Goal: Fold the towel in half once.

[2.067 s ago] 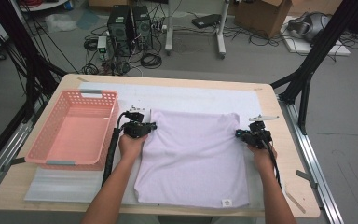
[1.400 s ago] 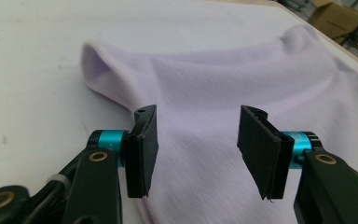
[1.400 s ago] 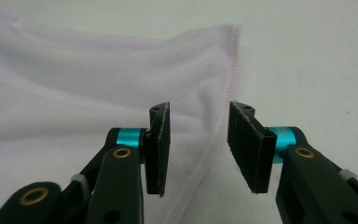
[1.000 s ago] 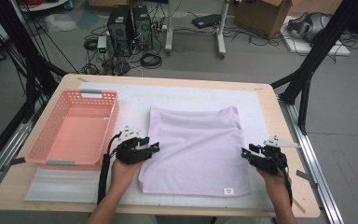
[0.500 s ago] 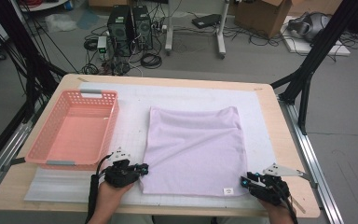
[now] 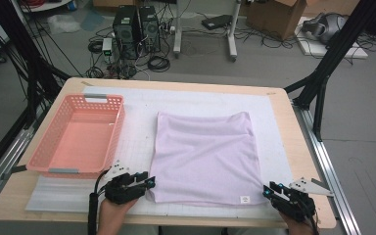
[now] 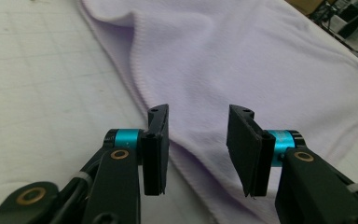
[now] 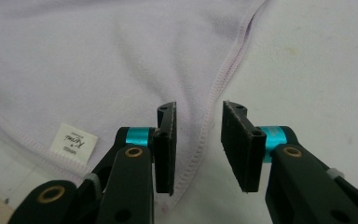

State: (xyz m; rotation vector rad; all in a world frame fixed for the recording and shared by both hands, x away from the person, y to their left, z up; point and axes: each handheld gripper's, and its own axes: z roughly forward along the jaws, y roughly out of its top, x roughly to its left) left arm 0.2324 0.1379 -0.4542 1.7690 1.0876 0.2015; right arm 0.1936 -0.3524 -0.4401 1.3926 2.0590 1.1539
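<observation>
White mat (image 6: pixel 137 147), lilac cloth (image 6: pixel 203 156), label (image 8: pixel 72 139) close-up

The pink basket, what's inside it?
Nothing: the basket looks empty, and its bare pink floor shows in the high view. Its near wall hides a thin strip of that floor, so something tiny could lie there unseen.

The left gripper (image 6: pixel 149 183) sits low at the near left corner of the cloth (image 6: pixel 203 156), held in a hand (image 6: pixel 113 208) that comes in from the bottom edge, its two black jaws parted with cloth showing in the gap. The right gripper (image 6: pixel 266 192) sits at the cloth's near right corner, jaws likewise apart, straddling the hem.
</observation>
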